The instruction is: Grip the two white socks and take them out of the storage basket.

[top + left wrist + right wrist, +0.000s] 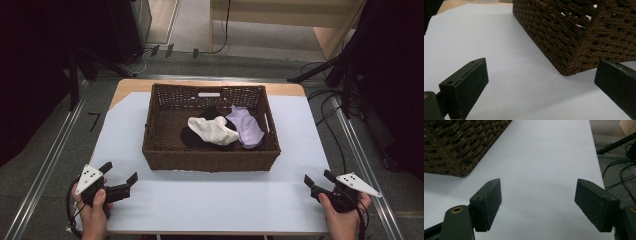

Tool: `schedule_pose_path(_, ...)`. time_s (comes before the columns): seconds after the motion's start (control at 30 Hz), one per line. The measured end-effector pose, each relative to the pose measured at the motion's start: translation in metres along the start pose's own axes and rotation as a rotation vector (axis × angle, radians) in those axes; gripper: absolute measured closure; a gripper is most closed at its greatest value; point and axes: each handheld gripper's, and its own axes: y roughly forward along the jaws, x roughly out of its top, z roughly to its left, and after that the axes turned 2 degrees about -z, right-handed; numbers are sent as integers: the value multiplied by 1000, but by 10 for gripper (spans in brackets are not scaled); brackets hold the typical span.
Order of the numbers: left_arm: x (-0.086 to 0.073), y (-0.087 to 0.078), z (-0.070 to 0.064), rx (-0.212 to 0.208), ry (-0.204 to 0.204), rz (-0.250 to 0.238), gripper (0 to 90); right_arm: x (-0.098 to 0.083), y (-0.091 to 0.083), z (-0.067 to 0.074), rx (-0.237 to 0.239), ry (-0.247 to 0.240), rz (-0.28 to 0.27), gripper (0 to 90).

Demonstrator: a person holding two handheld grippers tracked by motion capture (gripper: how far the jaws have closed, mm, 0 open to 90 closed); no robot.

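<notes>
**Both grippers held apart at the near corners, basket of cloth at centre**

While the woven brown basket (pixel 210 160) sits in the middle of the pale table top (pixel 215 200), the two grippers wait at the near edge, well apart from each other and from the basket. In the high view the left gripper (pixel 119 173) lies at about 8 o'clock from the basket, held in the person's left hand (pixel 92 207), its jaws spread wide with nothing between them. The right gripper (pixel 319 178) lies at about 4 o'clock, held in the right hand (pixel 342 217), its jaws likewise spread and empty.

Inside the basket lie three pieces of cloth: a white one (pixel 212 130) at the centre, a lilac one (pixel 245 126) touching it at its 3 o'clock side, and a black one (pixel 192 137) partly under the white, showing at 8 o'clock and 12 o'clock of it.

In the left gripper view the basket's near corner (pixel 571 67) stands at 1 o'clock, beyond the open jaws. In the right gripper view a basket corner (pixel 459 167) shows at 10 o'clock, with bare table between the jaws.
</notes>
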Motion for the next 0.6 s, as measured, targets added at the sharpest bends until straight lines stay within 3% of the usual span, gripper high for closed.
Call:
schedule_pose_path(0.4, 0, 0, 0, 1, 6, -6, 0, 0, 0, 3, 6, -17, 6, 200)
schedule_pose_path(0.6, 0, 1, -1, 2, 11, 7, 0, 4, 6, 5, 9, -51, 78, 180)
